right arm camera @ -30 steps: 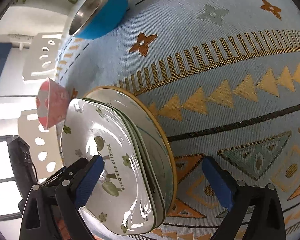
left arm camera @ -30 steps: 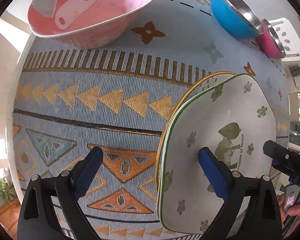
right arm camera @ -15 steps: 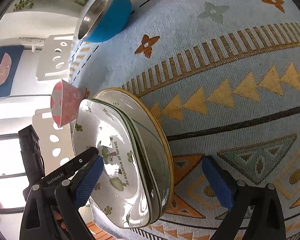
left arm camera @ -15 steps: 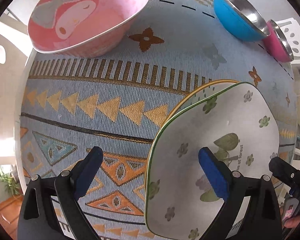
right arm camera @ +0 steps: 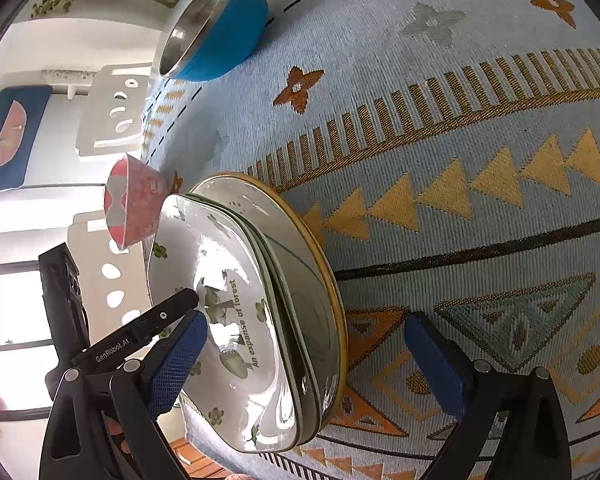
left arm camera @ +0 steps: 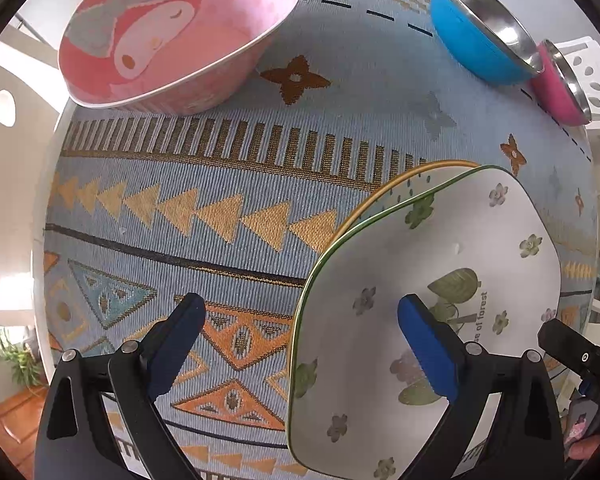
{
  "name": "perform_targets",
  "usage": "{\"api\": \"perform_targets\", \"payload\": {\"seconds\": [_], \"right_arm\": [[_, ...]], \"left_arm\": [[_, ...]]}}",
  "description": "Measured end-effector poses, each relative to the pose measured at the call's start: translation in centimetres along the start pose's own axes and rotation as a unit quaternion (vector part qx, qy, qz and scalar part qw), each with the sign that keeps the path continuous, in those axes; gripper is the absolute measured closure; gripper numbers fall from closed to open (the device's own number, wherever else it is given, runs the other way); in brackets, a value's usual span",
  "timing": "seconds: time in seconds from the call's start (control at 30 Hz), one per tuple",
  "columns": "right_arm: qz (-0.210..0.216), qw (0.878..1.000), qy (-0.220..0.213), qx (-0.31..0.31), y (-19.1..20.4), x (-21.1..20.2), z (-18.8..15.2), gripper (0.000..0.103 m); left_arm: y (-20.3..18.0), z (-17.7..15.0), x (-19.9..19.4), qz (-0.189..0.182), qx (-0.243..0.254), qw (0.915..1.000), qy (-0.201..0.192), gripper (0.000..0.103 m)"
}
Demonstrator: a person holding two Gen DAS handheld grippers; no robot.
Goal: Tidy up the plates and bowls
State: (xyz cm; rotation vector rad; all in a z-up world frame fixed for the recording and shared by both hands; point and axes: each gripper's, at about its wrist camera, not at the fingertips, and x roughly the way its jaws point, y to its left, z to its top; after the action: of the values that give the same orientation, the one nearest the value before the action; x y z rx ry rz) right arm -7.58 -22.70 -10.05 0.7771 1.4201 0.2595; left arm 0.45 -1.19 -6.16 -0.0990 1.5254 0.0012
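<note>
Now both claws, left claw and right claw, gape wide astride the flat-lying plate stack's opposite rims, gripping nothing.

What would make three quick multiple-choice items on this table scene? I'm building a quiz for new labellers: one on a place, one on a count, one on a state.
1. Where is the plate stack?
A. inside the blue bowl
B. on the patterned cloth
C. on the white chair

2. How many bowls show in the left wrist view?
A. one
B. three
C. five

3. How do the left tongs stand?
A. open, holding nothing
B. shut on the pink cartoon bowl
C. shut on a spoon

Answers:
1 B, the stack rests on the cloth.
2 B, a pink cartoon bowl, a blue bowl and a magenta bowl.
3 A, the pads stand wide apart over the top plate's edge.
</note>
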Motion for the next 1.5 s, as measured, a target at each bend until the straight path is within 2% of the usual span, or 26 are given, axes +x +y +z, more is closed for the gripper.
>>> {"api": "perform_targets", "payload": {"seconds": [0.63,1.4,1.47,1.5], "right_arm": [[-0.006,1.0,0.0,-0.006,0.5,0.5,-0.2,0.003],[-0.034,0.999,0.016,-0.029,1.7,1.7,-0.1,0.003],[-0.044,0.998,0.028,-0.019,1.8,1.9,0.2,0.005],[-0.054,0.998,0.041,-0.004,1.7,1.9,0.5,0.011]], "left_arm": [[0.2,0.1,0.2,-0.003,0.002,1.0,-0.001,0.005],[0.0,0.6,0.1,0.003,0.005,1.0,0.004,0.005],[-0.4,0.9,-0.2,0.02,0.012,0.9997,0.011,0.013],[-0.9,1.0,-0.5,0.032,0.024,0.9991,0.011,0.017]]}}
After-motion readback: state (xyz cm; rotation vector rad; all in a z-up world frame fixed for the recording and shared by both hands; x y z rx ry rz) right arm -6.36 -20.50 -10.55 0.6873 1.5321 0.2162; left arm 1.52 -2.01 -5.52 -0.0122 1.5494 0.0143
